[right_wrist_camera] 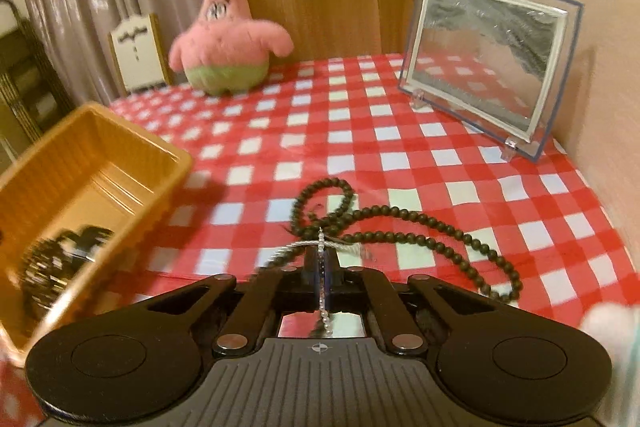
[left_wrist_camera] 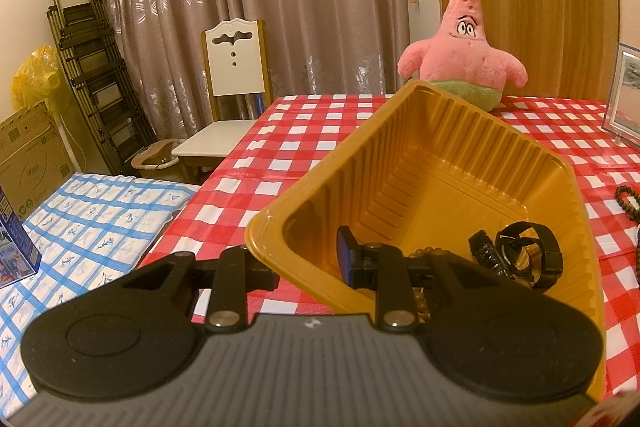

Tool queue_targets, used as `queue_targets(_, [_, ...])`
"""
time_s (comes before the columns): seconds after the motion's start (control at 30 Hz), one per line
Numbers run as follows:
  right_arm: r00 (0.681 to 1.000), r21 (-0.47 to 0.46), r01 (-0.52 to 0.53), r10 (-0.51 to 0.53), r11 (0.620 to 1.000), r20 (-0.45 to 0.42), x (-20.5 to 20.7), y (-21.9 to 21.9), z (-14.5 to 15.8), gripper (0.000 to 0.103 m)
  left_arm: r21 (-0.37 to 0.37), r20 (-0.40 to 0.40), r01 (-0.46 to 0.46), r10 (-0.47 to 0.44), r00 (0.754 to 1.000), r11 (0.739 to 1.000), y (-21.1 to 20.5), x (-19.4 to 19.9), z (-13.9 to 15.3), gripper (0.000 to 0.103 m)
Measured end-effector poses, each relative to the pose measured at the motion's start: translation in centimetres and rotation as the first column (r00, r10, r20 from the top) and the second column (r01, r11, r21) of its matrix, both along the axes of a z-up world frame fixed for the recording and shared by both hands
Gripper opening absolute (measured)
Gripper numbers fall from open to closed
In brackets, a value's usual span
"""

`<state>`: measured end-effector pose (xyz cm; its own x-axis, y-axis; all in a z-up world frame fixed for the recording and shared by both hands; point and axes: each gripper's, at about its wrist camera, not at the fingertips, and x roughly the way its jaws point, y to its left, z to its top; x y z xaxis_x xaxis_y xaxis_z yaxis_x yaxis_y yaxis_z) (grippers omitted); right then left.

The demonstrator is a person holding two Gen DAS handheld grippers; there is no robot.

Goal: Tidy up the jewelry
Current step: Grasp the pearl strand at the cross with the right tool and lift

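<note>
A golden plastic tray (left_wrist_camera: 472, 131) stands on the red checked table; it also shows at the left of the right wrist view (right_wrist_camera: 60, 163). Black watches and bracelets (left_wrist_camera: 520, 259) lie in its near corner. My left gripper (left_wrist_camera: 308, 267) is shut on the tray's near wall, one finger outside and one inside. My right gripper (right_wrist_camera: 322, 263) is shut on a white pearl strand (right_wrist_camera: 321, 247) just above the cloth. A long dark bead necklace (right_wrist_camera: 400, 219) lies coiled on the cloth right in front of it.
A pink starfish plush (right_wrist_camera: 224, 39) sits at the table's far side. A clear sand-picture frame (right_wrist_camera: 488, 63) stands at the back right. A white chair (left_wrist_camera: 234, 67) and a blue checked surface (left_wrist_camera: 80, 227) lie left of the table.
</note>
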<state>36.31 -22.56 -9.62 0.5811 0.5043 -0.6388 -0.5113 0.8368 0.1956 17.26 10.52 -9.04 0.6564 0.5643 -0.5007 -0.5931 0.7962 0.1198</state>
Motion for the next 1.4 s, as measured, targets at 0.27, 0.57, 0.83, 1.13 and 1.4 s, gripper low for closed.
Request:
queue_targets(0.27, [0.992, 0.177, -0.128, 0.129, 0.976, 0.01, -4.1, 1.5, 4.1, 0.002, 0.004, 0.0, 0.002, -0.002, 1.0, 1.0, 0.1, 0.0, -0.2, 0.025])
queue_targets(0.57, [0.898, 0.279, -0.41, 0.438, 0.868, -0.04, -10.4, 6.4, 5.6, 0.002, 0.008, 0.0, 0.004, -0.004, 1.0, 1.0, 0.0, 0.2, -0.1, 0.025])
queue_targets(0.83, [0.867, 0.308, -0.454, 0.494, 0.836, -0.065, -13.3, 5.8, 6.0, 0.002, 0.014, 0.004, 0.01, -0.01, 1.0, 1.0, -0.2, 0.2, 0.0, 0.025])
queue_targets(1.13, [0.922, 0.345, -0.364, 0.387, 0.865, 0.004, -12.2, 2.8, 10.7, 0.002, 0.018, 0.006, 0.011, -0.011, 1.0, 1.0, -0.3, 0.2, 0.0, 0.025])
queue_targets(1.4, [0.952, 0.404, -0.28, 0.306, 0.871, 0.0, -9.6, 1.9, 14.9, 0.002, 0.019, 0.006, 0.013, -0.013, 1.0, 1.0, -0.4, 0.2, 0.0, 0.025])
